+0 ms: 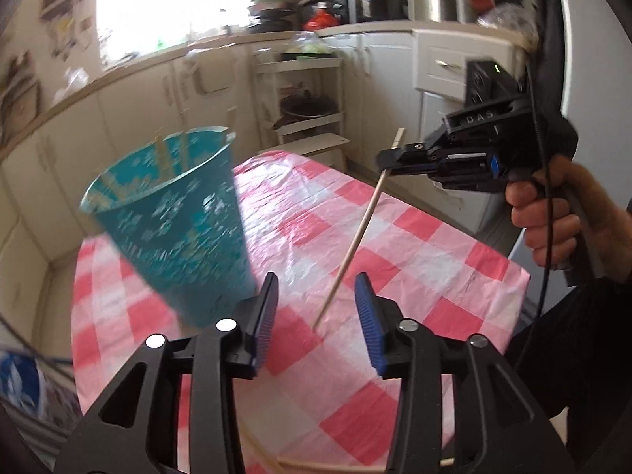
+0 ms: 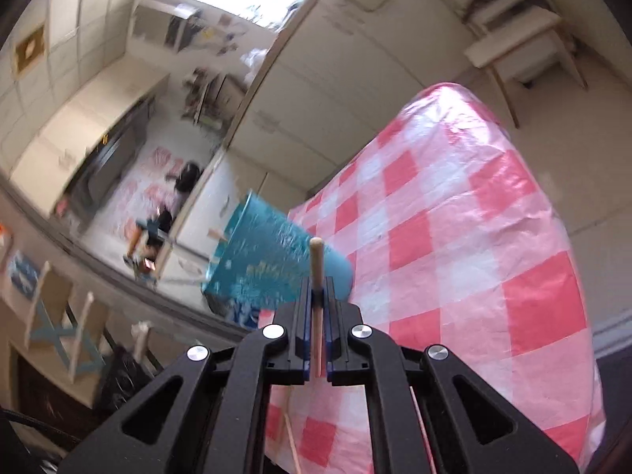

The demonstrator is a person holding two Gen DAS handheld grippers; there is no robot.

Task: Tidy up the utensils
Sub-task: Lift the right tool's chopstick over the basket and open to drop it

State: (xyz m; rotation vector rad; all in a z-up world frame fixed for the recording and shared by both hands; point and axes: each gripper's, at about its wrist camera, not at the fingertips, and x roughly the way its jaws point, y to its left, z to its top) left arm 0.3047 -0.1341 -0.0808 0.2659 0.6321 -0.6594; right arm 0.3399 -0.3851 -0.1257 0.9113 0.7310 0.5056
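1. While the right tool (image 1: 389, 160) hangs above the desk (image 1: 414, 260), its jaws are clamped tight on a wooden chopstick (image 1: 355, 245), whose lower tip slants down to the checkered cloth.
2. The left tool (image 1: 316, 316) is spread wide with nothing between its blue pads (image 1: 369, 324).
3. A teal cup (image 1: 177, 213) stands left of the chopstick with more sticks inside.

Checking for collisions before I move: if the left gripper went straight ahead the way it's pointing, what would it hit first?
Probably the chopstick held by the right gripper; its lower end hangs just ahead of the open left gripper, above the checkered tablecloth. Depth is uncertain.
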